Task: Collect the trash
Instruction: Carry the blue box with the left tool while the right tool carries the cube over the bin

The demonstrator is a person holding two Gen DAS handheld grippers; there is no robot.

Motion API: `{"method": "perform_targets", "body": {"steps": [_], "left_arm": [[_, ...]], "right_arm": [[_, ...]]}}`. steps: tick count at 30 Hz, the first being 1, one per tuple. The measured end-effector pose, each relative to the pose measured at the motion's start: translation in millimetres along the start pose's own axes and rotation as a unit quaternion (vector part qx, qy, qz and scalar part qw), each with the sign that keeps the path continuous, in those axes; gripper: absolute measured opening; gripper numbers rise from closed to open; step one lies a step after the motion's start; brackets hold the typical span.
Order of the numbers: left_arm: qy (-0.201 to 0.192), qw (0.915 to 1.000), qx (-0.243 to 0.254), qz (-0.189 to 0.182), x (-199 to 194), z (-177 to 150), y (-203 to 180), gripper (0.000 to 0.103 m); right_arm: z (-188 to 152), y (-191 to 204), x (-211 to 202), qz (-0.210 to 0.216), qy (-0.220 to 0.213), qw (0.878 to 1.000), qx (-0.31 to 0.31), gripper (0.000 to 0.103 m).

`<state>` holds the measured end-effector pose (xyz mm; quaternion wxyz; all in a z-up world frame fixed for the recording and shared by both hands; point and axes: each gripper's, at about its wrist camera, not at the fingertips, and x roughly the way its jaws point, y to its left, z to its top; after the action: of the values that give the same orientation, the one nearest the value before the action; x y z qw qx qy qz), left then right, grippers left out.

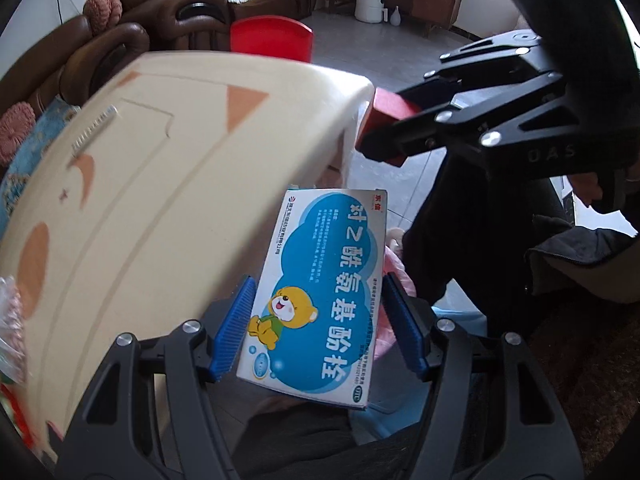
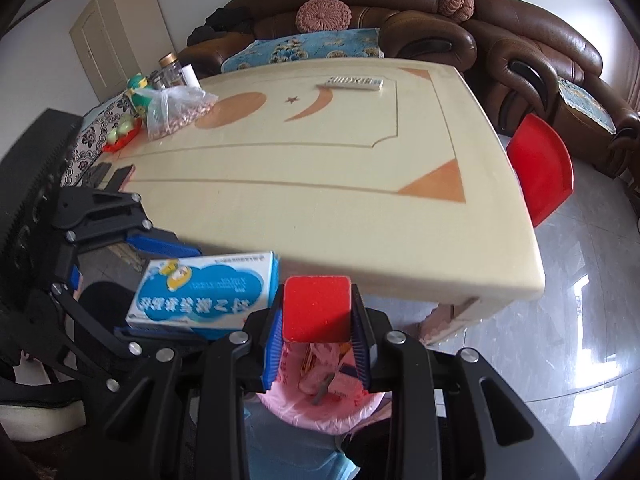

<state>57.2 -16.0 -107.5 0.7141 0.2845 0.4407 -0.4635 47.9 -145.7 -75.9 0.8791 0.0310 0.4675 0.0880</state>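
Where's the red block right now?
The red block is clamped in the right hand-held gripper, held off the table's near edge, directly above the pink-lined trash bin, beside the medicine box.

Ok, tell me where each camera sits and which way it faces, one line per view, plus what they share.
Left wrist: on the left gripper, looking down past the table edge; shows its blue pads on the medicine box, plus the right gripper.
Right wrist: on the right gripper, facing across the table toward the sofa; shows its pads on a red block over the pink-lined bin.
Shared: both grippers, box, block, table, red stool.
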Motion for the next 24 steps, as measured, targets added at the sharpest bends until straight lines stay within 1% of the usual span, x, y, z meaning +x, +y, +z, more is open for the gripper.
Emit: {"method": "perform_targets", "body": {"steps": [2, 10, 19, 24], "left_arm": [[0.007, 1.0, 0.0, 0.002, 11.5, -5.9, -6.2, 0.064], [0.02, 0.9994, -0.013, -0.024, 38.7, -20.5, -16.3, 0.064], [0.038, 0.9977, -0.036, -0.043, 67.3, -36.9, -3.8, 0.064], [0.053, 0.9956, -0.052, -0.057, 88.7, -39.6, 6.4, 0.064]], "right_arm": [[-7.1, 0.3, 3.8, 0.001, 0.005, 1.0, 0.003, 0.029], [-29.5, 1.2, 26.4, -0.005, 0.034, 0.999, 0.007, 0.029], [-50.9, -4.2, 59.0, -0.005, 0.072, 0.997, 0.023, 0.029], [-61.7, -12.5, 82.0, -0.005, 0.099, 0.995, 0.033, 0.029]]}}
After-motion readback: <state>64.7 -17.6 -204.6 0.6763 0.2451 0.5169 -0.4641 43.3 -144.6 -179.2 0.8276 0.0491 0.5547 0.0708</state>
